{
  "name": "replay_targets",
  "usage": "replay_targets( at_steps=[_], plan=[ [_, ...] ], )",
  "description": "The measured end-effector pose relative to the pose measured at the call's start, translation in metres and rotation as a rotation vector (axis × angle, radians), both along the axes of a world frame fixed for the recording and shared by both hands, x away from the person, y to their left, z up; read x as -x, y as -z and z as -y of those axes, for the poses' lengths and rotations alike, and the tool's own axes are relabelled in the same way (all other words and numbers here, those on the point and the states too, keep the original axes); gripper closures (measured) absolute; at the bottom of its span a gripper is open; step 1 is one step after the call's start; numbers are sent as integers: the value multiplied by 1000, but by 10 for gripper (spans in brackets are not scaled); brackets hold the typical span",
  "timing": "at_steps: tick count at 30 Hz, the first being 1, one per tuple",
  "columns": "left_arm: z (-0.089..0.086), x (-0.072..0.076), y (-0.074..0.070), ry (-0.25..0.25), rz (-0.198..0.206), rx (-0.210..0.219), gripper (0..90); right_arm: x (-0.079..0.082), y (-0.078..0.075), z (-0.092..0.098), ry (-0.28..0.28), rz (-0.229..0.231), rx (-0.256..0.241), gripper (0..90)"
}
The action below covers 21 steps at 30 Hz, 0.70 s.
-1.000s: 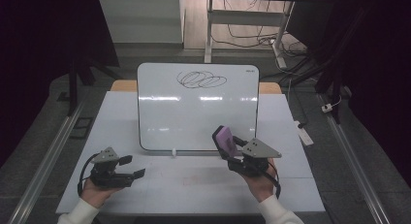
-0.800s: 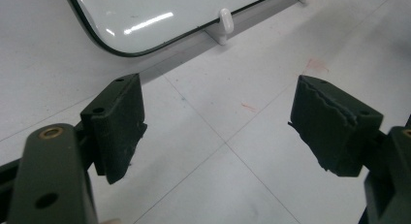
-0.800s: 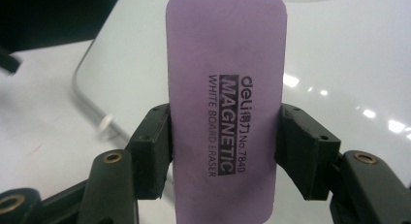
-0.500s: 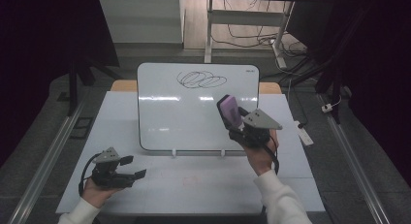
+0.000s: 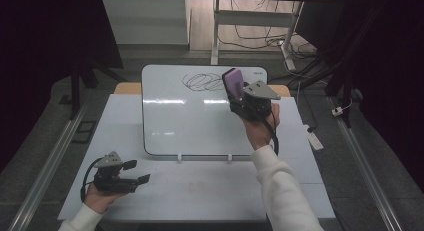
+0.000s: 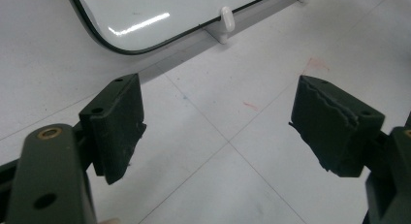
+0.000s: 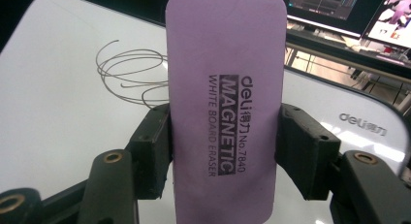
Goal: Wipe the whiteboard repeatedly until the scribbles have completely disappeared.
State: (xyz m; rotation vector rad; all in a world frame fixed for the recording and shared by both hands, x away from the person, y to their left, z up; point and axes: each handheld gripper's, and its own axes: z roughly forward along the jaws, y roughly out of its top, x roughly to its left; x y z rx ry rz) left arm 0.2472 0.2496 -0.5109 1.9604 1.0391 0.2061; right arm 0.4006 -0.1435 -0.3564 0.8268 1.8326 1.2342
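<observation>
A white board (image 5: 200, 116) stands tilted on the table, with a dark scribble (image 5: 200, 81) near its top edge. My right gripper (image 5: 239, 93) is shut on a purple whiteboard eraser (image 5: 233, 83) and holds it over the board's upper right, just right of the scribble. In the right gripper view the eraser (image 7: 224, 107) stands upright between the jaws, with the scribble (image 7: 131, 71) at its left. My left gripper (image 5: 136, 172) rests open on the table at the front left. Its jaws stand wide apart around nothing, with the board's lower edge (image 6: 145, 25) beyond them.
Two small white clips (image 5: 179, 158) hold the board's lower edge. The white table (image 5: 200, 191) has bare room in front of the board. A metal rail (image 5: 360, 161) runs along the right side and another (image 5: 50, 161) along the left. Cables (image 5: 255, 38) lie on the floor behind.
My right gripper has carried the eraser up and away from the front of the board to its upper right, near the scribble. The left gripper has stayed put.
</observation>
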Motion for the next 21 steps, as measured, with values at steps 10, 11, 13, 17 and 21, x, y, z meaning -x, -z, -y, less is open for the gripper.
replay_targets(
  at_steps=[10,11,13,17,21],
  plan=[
    [0,0,1,12,4,3,201,-18,4,2,73,-22,8,404],
    [-1,0,0,13,4,5,200,-22,5,6,91,-34,-5,404],
    [-1,0,0,12,3,4,201,-25,6,9,93,-45,-28,404],
    [-2,0,1,7,2,5,201,-28,6,5,95,-43,-18,405],
    [-3,0,1,3,1,10,200,-33,7,-5,79,-67,-19,405]
  ],
)
